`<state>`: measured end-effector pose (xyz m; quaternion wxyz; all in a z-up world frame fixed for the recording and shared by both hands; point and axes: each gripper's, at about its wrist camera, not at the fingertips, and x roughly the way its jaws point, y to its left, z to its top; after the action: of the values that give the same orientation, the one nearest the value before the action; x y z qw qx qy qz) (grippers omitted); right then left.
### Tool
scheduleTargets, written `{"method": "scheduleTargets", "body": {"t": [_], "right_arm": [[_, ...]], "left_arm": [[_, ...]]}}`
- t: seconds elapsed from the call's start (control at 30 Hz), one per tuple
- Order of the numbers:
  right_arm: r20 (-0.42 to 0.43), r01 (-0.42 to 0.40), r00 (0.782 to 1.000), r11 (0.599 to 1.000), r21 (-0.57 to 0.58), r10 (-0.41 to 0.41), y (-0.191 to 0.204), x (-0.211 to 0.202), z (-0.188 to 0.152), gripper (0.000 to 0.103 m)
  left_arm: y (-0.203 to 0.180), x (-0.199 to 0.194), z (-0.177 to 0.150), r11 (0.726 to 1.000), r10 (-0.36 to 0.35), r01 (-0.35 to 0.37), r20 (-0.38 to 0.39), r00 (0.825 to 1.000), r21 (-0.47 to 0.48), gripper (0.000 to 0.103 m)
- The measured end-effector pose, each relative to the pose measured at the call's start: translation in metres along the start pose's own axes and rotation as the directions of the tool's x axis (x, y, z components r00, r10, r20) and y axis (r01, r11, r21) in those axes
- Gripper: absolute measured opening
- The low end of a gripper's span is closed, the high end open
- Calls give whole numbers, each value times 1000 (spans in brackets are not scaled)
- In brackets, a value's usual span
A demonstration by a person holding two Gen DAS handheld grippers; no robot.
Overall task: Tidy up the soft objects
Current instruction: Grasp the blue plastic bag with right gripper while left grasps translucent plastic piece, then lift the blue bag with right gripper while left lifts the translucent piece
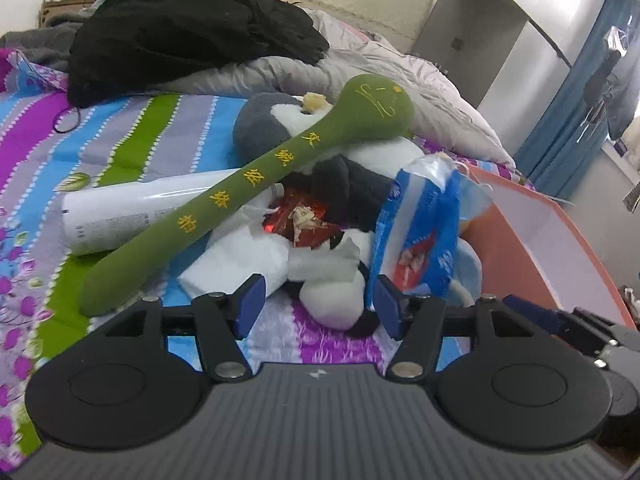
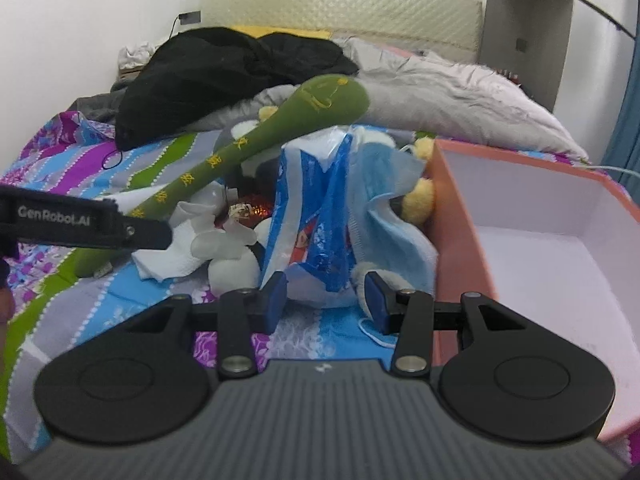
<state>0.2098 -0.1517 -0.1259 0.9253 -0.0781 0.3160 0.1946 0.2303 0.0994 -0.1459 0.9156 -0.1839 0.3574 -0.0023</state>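
Left wrist view: left gripper (image 1: 318,304) parted, empty, before the plush pile; green plush stick (image 1: 240,188) lies across penguin toy (image 1: 272,120). Right gripper (image 2: 326,300) half open, empty, by pink box (image 2: 460,216).

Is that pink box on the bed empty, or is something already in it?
Empty, as far as shown: the pink box shows only bare white walls and floor; its near corner is hidden by the hand-held gripper.

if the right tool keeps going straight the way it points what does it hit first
Most likely the blue plastic bag standing right ahead of the open right tool, though depth is hard to judge.
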Motion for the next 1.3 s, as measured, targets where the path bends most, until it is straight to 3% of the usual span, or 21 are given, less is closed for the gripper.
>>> {"method": "scheduleTargets", "body": {"t": [0.2, 0.37, 0.63, 0.73, 0.8, 0.87, 0.93, 0.97, 1.07, 1.3], "right_arm": [[-28, -4, 1000, 1000, 15, 4, -1, 35, 4, 46], [-31, -8, 999, 999, 43, 9, -7, 55, 8, 46], [-56, -61, 996, 992, 108, 67, -14, 80, 9, 46], [-66, -80, 994, 986, 147, 90, -18, 87, 6, 45], [-65, -93, 992, 982, 161, 105, -17, 90, 5, 37], [-68, -107, 990, 978, 181, 121, -17, 91, 3, 19], [-68, -103, 991, 975, 195, 118, -18, 88, 1, 15], [-61, -100, 992, 977, 189, 113, -16, 85, 2, 14], [-32, -111, 992, 976, 189, 119, -15, 74, 5, 12], [27, -155, 988, 973, 172, 153, -12, 42, 14, 12]], "left_arm": [[9, 37, 9, 1000, 20, -20, -1, 1000, -15, 65], [18, 69, 15, 997, -35, 31, -49, 998, -64, 71], [20, 98, 14, 995, -54, 47, -79, 995, -84, 71], [21, 104, 13, 994, -70, 62, -84, 994, -95, 62], [21, 105, 13, 992, -86, 77, -88, 992, -102, 55], [16, 105, 11, 995, -72, 66, -88, 993, -74, 47], [10, 105, 10, 997, -60, 56, -83, 995, -46, 37], [9, 104, 11, 997, -64, 61, -80, 995, -50, 26], [7, 99, 12, 995, -72, 67, -75, 995, -71, 17], [3, 68, 12, 998, -30, 28, -32, 999, -61, 13]]}}
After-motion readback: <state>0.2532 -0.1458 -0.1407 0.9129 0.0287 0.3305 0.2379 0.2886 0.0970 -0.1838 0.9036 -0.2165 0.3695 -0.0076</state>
